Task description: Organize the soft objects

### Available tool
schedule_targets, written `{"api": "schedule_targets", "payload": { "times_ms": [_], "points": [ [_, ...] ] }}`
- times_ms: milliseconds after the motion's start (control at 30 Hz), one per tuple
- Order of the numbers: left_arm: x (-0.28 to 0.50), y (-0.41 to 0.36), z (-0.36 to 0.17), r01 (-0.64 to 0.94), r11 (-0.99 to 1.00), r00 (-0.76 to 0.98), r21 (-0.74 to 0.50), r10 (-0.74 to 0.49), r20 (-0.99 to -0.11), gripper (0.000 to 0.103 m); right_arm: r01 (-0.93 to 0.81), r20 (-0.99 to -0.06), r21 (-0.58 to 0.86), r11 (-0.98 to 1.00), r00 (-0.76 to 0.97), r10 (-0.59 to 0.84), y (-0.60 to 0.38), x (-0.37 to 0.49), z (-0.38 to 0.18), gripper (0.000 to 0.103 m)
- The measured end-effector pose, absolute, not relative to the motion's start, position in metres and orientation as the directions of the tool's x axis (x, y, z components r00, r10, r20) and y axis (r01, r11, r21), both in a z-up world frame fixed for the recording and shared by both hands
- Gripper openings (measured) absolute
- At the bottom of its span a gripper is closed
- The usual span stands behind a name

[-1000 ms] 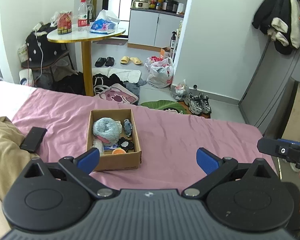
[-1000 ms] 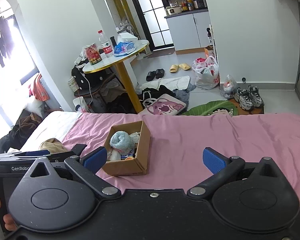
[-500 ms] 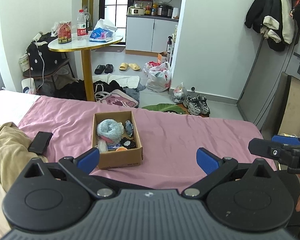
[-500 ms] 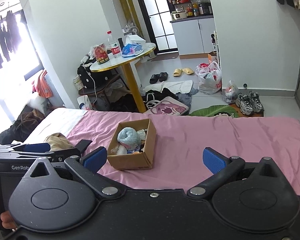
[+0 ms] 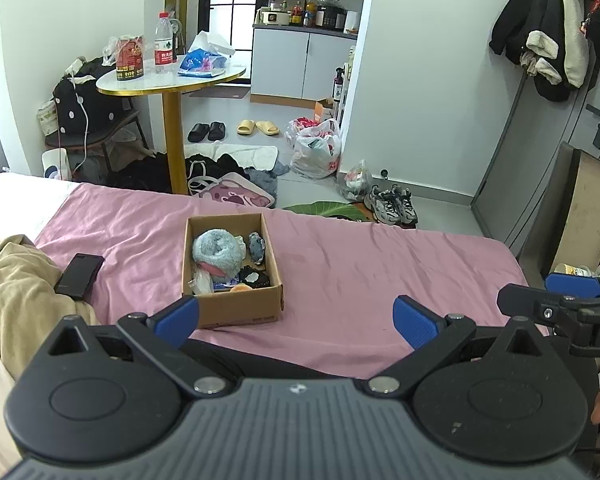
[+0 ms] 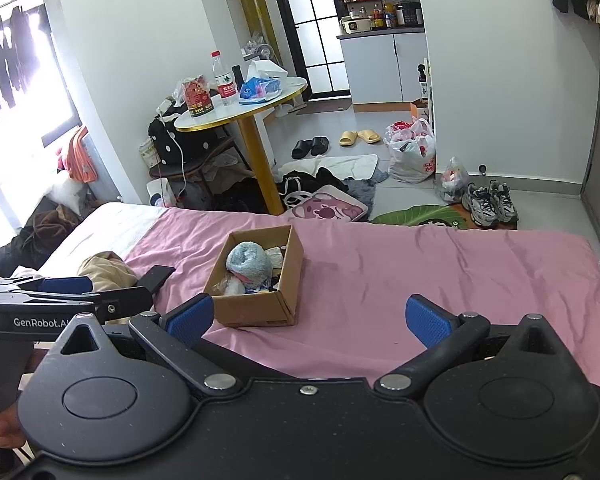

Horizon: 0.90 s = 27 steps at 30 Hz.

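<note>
Both the left gripper (image 5: 296, 318) and the right gripper (image 6: 308, 316) hang above the pink bed (image 5: 360, 264) with fingers spread wide, holding nothing. Ahead sits a cardboard box (image 5: 236, 308) holding a fluffy blue roll (image 5: 218, 248) among other small soft things. A black phone (image 5: 79, 276) lies left of the box, beside a beige garment (image 5: 16, 300).

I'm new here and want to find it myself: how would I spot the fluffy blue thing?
Start at the pink bed sheet and find the open cardboard box sitting on it. The fluffy blue roll fills the box's far left corner; it is the largest item inside, pale blue and fuzzy beside small dark bits.
</note>
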<state>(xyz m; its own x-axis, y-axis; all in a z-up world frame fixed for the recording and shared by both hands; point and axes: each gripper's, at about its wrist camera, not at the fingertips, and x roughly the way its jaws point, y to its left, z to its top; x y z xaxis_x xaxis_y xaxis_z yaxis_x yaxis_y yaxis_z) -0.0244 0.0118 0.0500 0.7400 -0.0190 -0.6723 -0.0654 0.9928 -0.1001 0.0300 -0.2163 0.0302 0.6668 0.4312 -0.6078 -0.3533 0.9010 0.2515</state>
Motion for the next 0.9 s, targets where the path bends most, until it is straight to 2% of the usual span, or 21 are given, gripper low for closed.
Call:
{"api": "schedule_targets", "payload": {
  "times_ms": [900],
  "points": [
    [-0.0245, 0.0110, 0.0457, -0.050, 0.994, 0.731, -0.098, -0.030, -0.681, 0.102, -0.343, -0.627, 0.230, 0.911, 0.663, 0.409, -0.2165, 0.0294, 0.0291, 0.103]
  ]
}}
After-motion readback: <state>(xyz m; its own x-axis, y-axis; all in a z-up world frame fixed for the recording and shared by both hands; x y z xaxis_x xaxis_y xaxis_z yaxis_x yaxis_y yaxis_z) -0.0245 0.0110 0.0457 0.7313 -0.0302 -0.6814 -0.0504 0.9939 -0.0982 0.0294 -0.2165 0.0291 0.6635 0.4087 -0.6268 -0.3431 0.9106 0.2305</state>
